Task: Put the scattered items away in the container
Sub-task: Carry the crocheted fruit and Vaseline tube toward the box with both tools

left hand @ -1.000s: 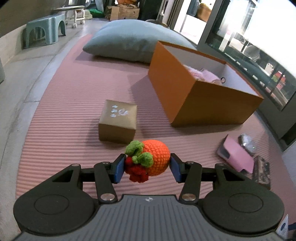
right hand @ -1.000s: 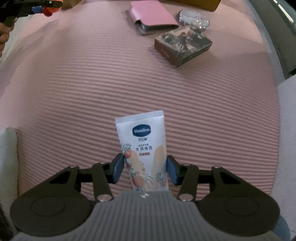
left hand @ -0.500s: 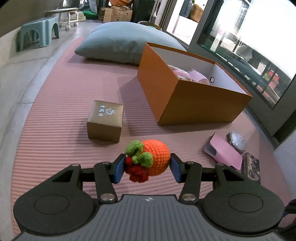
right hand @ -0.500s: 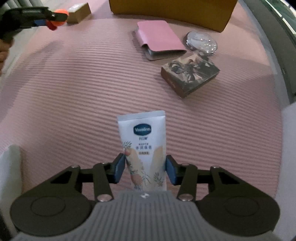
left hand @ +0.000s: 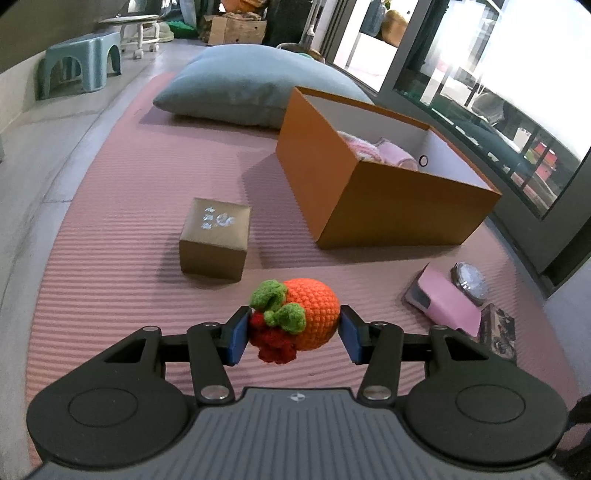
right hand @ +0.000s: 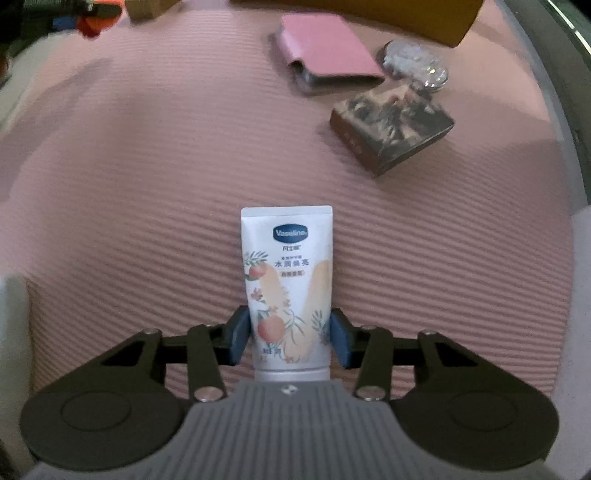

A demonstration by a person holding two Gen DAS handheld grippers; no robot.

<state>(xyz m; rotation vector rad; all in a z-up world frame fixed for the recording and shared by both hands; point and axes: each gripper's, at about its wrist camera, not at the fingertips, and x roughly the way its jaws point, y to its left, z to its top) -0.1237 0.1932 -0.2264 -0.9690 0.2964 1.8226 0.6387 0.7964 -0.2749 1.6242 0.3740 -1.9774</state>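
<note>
across the pink ribbed mat (left hand: 155, 192), open room runs from the left tool (left hand: 291, 326) out toward 12 o'clock, broken only by a small brown gift box (left hand: 216, 236) at about 11 o'clock. the mat's left edge meets bare grey floor (left hand: 40, 162); on the right it ends near a dark-framed glass wall (left hand: 546, 206). the orange container (left hand: 373, 184) stands open-topped at about 1 o'clock, one corner toward the tool, with pink cloth (left hand: 391, 153) inside and a grey-blue cushion (left hand: 255, 88) just behind it. a pink wallet (left hand: 443, 304), a round silver case (left hand: 471, 282) and a dark printed box (left hand: 496, 332) lie close together at 3 o'clock, near the mat's right edge.

the left tool is clamped on a crocheted orange fruit (left hand: 310, 314), both blue pads pressing its sides, held above the mat and well apart from the container.

in the right wrist view, the right tool (right hand: 290, 338) is clamped on a white lotion tube (right hand: 288, 280), cap end toward the camera, flat crimped end pointing to 12 o'clock; its jaws are closing on it. bare mat lies all around the tube. the dark printed box (right hand: 391, 133), wallet (right hand: 328, 51) and silver case (right hand: 415, 62) sit at 1 o'clock, and the container's lower edge (right hand: 406, 22) shows beyond them, well apart from the tube.
</note>
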